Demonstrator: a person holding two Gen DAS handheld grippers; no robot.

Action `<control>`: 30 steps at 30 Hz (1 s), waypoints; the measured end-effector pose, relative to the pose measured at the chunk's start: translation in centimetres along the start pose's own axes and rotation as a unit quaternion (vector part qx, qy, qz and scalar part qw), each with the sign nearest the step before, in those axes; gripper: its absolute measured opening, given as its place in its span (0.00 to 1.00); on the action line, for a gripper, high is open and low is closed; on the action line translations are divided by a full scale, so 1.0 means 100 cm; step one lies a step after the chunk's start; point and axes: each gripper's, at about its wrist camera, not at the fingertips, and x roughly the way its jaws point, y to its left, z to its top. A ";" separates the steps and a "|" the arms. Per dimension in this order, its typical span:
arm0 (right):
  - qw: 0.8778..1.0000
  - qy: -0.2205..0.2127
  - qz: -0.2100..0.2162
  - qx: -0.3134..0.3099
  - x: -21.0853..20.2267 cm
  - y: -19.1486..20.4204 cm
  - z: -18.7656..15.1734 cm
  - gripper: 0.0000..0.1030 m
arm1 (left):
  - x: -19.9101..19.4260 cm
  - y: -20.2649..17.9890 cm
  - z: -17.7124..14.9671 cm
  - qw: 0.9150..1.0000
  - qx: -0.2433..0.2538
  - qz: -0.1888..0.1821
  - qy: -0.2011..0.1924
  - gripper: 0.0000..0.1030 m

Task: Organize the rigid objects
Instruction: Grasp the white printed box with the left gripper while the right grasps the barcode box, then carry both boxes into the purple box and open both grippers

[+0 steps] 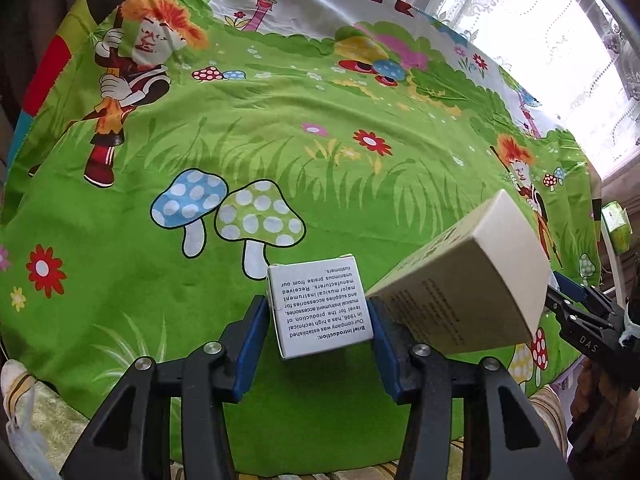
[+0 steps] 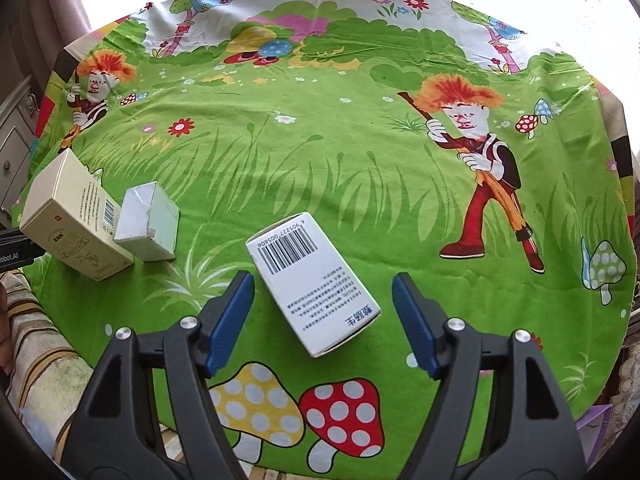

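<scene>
Left wrist view: left tool [image 1: 320, 314] clamped on small white printed carton [image 1: 320, 306], cream carton [image 1: 460, 280] touching it on the green cartoon-print tabletop cloth [image 1: 280, 160]. Right tool [image 2: 322, 318] apart, straddling the white barcode carton [image 2: 312, 280] lying skewed — next, probably square up and close before shifting it toward the pair.

Both wrist views look steeply down, close — sharing the tablecloth [image 1: 280, 128].

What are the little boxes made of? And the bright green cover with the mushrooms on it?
The white box with the barcode looks like thin printed cardboard, smooth and a bit shiny, with sharp folded edges. The cream box looks like matte cardboard. The small white box in the left claw looks the same. The green cover is probably woven cloth: it shows soft wrinkles.
</scene>
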 end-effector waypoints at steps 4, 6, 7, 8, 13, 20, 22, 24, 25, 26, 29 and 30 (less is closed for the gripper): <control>1.000 0.003 0.000 -0.009 0.002 0.008 -0.001 0.46 | 0.001 0.000 -0.001 1.000 -0.001 -0.002 -0.003 0.49; 1.000 0.001 0.000 -0.011 -0.001 0.011 -0.002 0.43 | -0.001 -0.002 -0.002 1.000 0.003 0.002 -0.008 0.49; 1.000 0.000 0.002 -0.012 -0.003 0.012 -0.004 0.43 | -0.002 -0.002 -0.002 1.000 0.004 0.003 -0.010 0.49; 1.000 -0.002 0.005 -0.012 -0.005 0.013 -0.005 0.43 | -0.002 -0.002 -0.002 1.000 0.005 0.004 -0.012 0.49; 1.000 -0.005 0.008 -0.009 -0.014 0.019 -0.011 0.43 | -0.011 -0.005 -0.006 0.999 0.011 0.015 -0.026 0.49; 1.000 -0.018 0.016 -0.002 -0.037 0.029 -0.024 0.43 | -0.032 -0.009 -0.015 0.998 0.020 0.024 -0.050 0.49; 1.000 -0.022 0.015 -0.001 -0.044 0.032 -0.028 0.43 | -0.039 -0.011 -0.019 0.998 0.021 0.025 -0.057 0.49; 1.000 -0.025 0.016 0.001 -0.051 0.034 -0.033 0.43 | -0.047 -0.013 -0.023 0.997 0.024 0.027 -0.066 0.49; 0.999 -0.027 0.016 0.002 -0.054 0.034 -0.035 0.43 | -0.051 -0.015 -0.025 0.997 0.027 0.028 -0.071 0.49; 0.999 -0.029 0.017 0.003 -0.057 0.035 -0.037 0.43 | -0.055 -0.016 -0.026 0.996 0.028 0.028 -0.075 0.49; 0.999 -0.033 0.017 0.006 -0.067 0.036 -0.044 0.43 | -0.064 -0.021 -0.032 0.995 0.035 0.026 -0.084 0.49; 0.999 -0.035 0.017 0.007 -0.071 0.036 -0.046 0.43 | -0.067 -0.023 -0.035 0.995 0.037 0.023 -0.086 0.49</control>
